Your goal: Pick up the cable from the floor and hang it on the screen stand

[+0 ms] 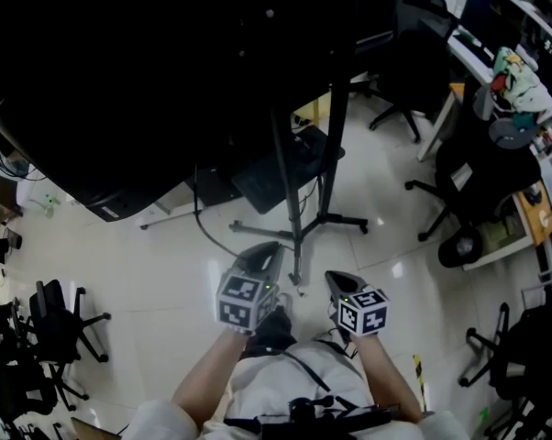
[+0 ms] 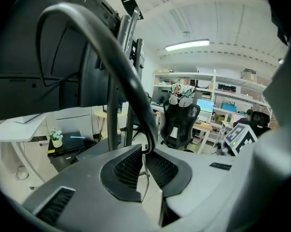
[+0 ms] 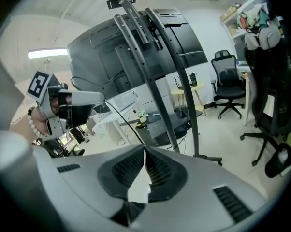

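Note:
A black cable [image 2: 131, 86] rises thick out of my left gripper [image 2: 145, 151], which is shut on it, and arcs over to the left. In the head view the cable [image 1: 203, 220] curves down from under the big black screen [image 1: 120, 81] to my left gripper [image 1: 269, 247]. From the left gripper [image 3: 94, 98] a thin stretch of cable [image 3: 123, 122] runs into the tips of my right gripper [image 3: 144, 150], which looks shut on it. My right gripper [image 1: 336, 279] is level with the left one. The black screen stand [image 1: 334, 136] rises just beyond both grippers.
The stand's legs [image 1: 299, 227] spread over the pale floor just ahead of the grippers. Black office chairs [image 1: 404, 71] [image 1: 469, 186] and cluttered desks [image 1: 524, 108] fill the right side. More chairs [image 1: 56, 328] stand at the left. A low dark cabinet [image 1: 120, 207] sits under the screen.

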